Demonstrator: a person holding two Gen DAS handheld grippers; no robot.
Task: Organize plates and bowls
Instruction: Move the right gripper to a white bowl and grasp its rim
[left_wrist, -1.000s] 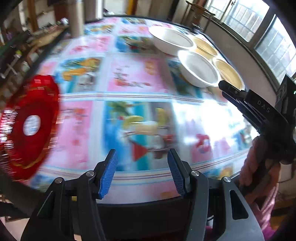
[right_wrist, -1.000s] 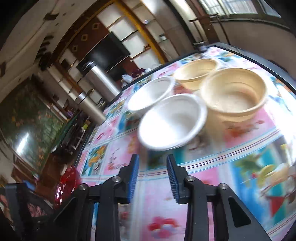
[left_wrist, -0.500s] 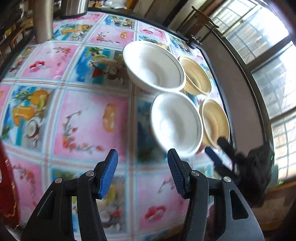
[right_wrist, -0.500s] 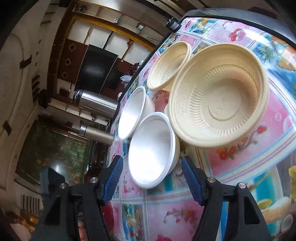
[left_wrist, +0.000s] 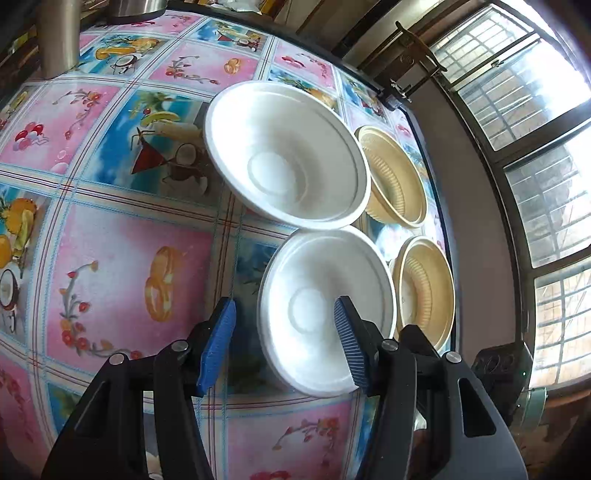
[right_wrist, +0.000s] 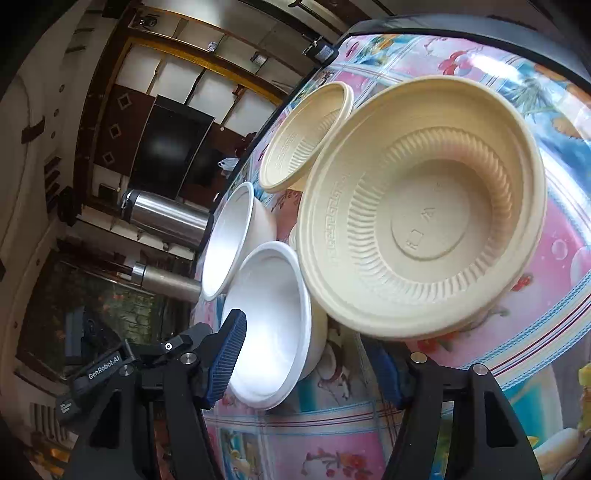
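While both tongs stand spread and grip nothing, four bowls sit clustered on the table (left_wrist: 110, 258) near its window edge.

Layout, left to right in the left wrist view:
- Far white bowl (left_wrist: 286, 157), rim touching the near white bowl.
- Near white bowl (left_wrist: 314, 295), with the left tongs (left_wrist: 284, 339) straddling its near rim: one blue pad outside the wall, the other over the interior.
- Far tan bowl (left_wrist: 393, 177) and near tan bowl (left_wrist: 424, 291), closest to the table edge.

In the right wrist view the right tongs (right_wrist: 310, 350) are opened wide around the near rim of the near tan bowl (right_wrist: 421, 206). One pad overlaps the near white bowl (right_wrist: 273, 332); the other is partly hidden under the tan rim.

Hazards (judged):
- The bowls look light and thin-walled. A hard squeeze may buckle a rim; a shallow one may let it slip.
- Rims touch, so lifting one bowl may drag its neighbour.
- The tan bowls lie near the edge; a sideways push could send one off.
- The two tongs work side by side and may collide.

Change from half a second earlier: both tongs have closed in on the bowls. The left one, then short of the white bowl, now brackets its rim. The tan bowl fills more of the right view.
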